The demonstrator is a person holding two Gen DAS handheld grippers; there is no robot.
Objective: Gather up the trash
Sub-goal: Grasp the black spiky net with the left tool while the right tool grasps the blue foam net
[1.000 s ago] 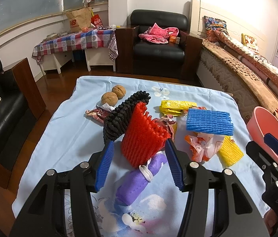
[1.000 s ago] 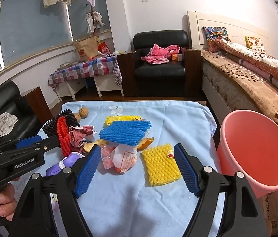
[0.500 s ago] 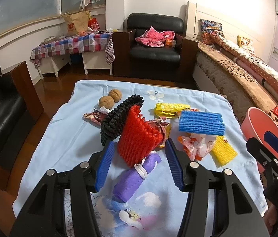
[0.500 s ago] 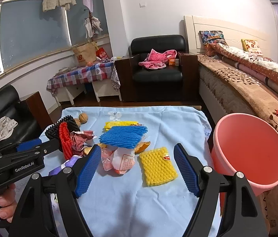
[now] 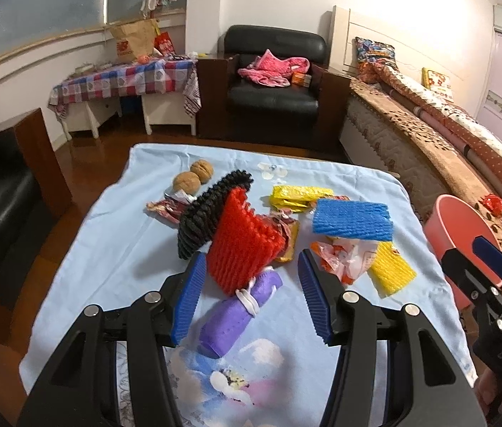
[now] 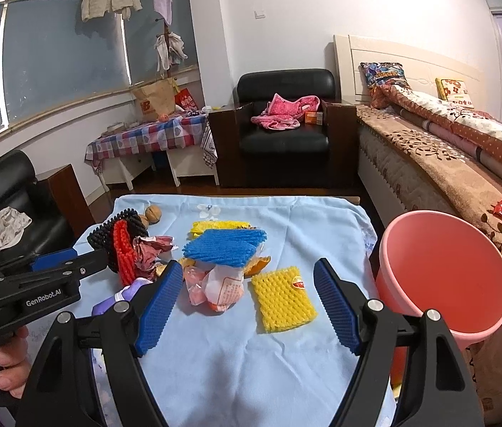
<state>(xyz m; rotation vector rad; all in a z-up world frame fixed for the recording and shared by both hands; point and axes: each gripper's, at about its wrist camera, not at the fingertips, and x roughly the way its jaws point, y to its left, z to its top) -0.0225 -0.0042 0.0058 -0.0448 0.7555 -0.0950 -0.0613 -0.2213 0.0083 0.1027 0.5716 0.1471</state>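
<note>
Ahead of me stood a black armchair (image 6: 284,124) against the white wall (image 6: 286,17), a bed (image 6: 446,135) along my right, dark windows (image 6: 55,57) left, and a wooden floor (image 5: 83,156).

both grippers have pulled back (and up) from the trash pile (image 5: 286,227); nothing else moved.

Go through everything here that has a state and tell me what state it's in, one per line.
Left gripper: open, holding nothing.
Right gripper: open, holding nothing.
Pink bin: upright beside the table, looks empty.
Red net: standing on edge, leaning on the black net.
Blue net: lying on the wrappers.
Yellow net: flat on the cloth.
</note>
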